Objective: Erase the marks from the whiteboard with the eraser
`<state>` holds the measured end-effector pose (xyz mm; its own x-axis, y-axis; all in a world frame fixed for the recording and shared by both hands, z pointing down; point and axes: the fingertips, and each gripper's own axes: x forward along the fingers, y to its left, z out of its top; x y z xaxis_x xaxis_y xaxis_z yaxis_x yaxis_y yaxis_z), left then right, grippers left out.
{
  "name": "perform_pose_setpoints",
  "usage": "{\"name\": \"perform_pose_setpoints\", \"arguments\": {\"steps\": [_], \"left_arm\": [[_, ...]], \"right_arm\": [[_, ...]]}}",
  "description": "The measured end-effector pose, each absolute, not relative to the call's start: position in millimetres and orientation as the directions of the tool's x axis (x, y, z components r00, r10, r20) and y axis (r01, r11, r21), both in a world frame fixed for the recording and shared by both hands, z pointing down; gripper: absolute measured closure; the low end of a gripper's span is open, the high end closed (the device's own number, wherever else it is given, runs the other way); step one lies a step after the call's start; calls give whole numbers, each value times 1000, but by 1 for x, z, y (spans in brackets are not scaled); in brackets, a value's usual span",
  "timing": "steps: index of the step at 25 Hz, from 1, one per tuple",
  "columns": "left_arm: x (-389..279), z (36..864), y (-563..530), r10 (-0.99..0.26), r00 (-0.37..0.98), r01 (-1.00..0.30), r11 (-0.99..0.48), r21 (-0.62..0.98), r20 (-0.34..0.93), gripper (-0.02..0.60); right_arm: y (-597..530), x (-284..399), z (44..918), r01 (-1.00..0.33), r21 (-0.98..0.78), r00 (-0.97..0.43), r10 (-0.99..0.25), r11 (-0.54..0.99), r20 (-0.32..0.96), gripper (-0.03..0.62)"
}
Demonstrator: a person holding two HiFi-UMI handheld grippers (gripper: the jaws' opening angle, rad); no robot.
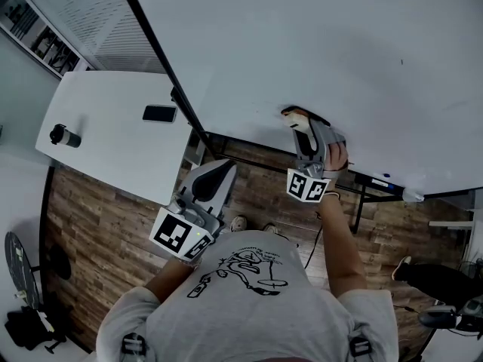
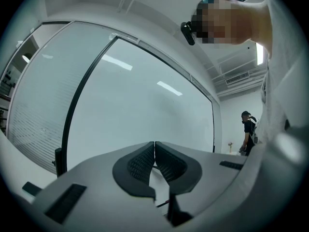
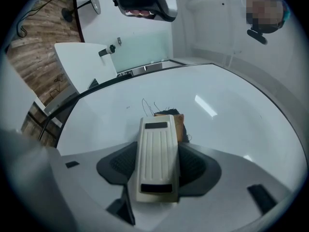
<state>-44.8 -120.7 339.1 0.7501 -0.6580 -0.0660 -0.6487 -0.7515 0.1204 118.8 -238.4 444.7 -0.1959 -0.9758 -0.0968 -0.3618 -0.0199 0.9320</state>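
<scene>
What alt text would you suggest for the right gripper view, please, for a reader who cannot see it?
The right gripper holds a cream eraser between its jaws, its far end against the whiteboard over a dark scribble. Thin pen marks show just beyond it, and a white table stands past the board's edge.

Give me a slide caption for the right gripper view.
Right hand-held gripper holds the eraser against the whiteboard beside thin dark marks.
</scene>
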Motion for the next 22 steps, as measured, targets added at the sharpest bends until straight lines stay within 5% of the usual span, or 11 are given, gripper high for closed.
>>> {"name": "perform_pose_setpoints", "arguments": {"steps": [8, 14, 22], "left_arm": [[-35, 337, -113, -635, 768, -622, -771, 136, -83, 558], [-25, 332, -103, -611, 785, -599, -790, 131, -100, 558], [-48, 335, -101, -652, 753, -639, -757, 137, -94, 558]], "right_arm": [[-243, 102, 473, -209, 977, -229, -973, 49, -1, 342], [-236, 80, 524, -131, 949, -252, -935, 287, 248, 335], [-213, 87, 405, -403, 908, -259, -966, 114, 7, 335]]}}
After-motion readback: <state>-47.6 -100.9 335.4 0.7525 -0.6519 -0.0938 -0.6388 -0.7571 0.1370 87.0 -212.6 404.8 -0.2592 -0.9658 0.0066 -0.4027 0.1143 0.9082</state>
